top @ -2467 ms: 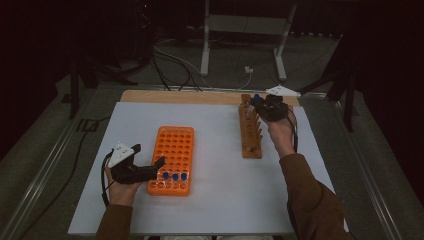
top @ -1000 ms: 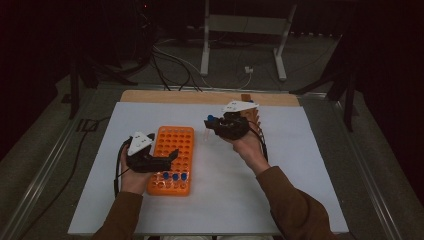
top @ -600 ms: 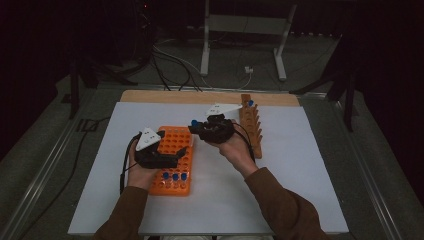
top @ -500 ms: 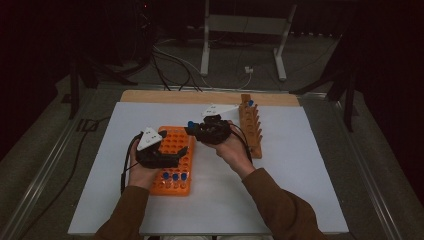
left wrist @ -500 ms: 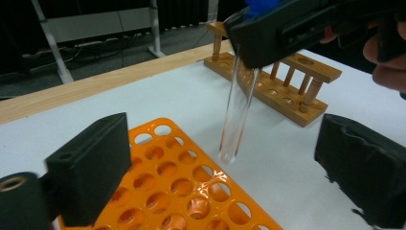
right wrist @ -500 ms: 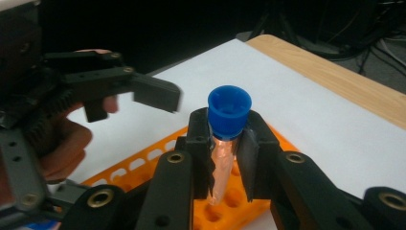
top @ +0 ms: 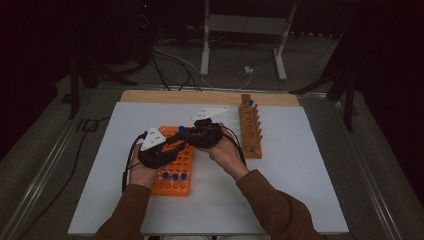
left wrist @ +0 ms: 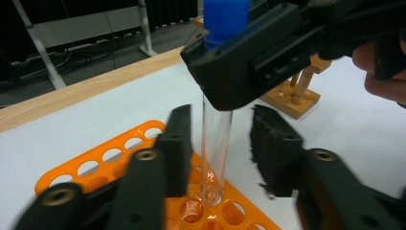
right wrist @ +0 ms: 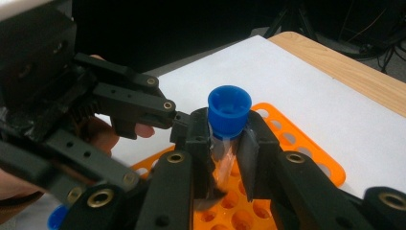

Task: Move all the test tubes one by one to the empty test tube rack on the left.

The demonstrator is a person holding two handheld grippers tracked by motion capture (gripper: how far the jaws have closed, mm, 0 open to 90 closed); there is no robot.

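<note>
On the left of the high view, my left gripper (top: 170, 142) hung over the upper part of the orange rack (top: 172, 182), which lay flat on the white table sheet (top: 300, 170). Its jaws had just been closing, and in the left gripper view they stood either side of the clear tube (left wrist: 215, 143) with a visible gap on both sides, so the pads were not pressing on the glass; I would call them part-way in, gripping nothing. The left gripper view showed the tube upright, its rounded bottom just above or at a hole of the orange rack; I could not tell whether it had entered.

At the near end of the rack, a few blue-capped tubes (top: 174, 176) stood in a row.

Moving right, my right gripper (top: 187, 134) came in over the rack from the other side and had the clear tube clamped just below its blue cap (right wrist: 229, 111). In the right gripper view both pads sat tight against the glass under the cap. The two grippers were very close together, nearly touching.

Farther right stood the wooden rack (top: 250, 130), upright on the sheet and well apart from the orange one, with one blue-capped tube (top: 251, 103) at its far end.
</note>
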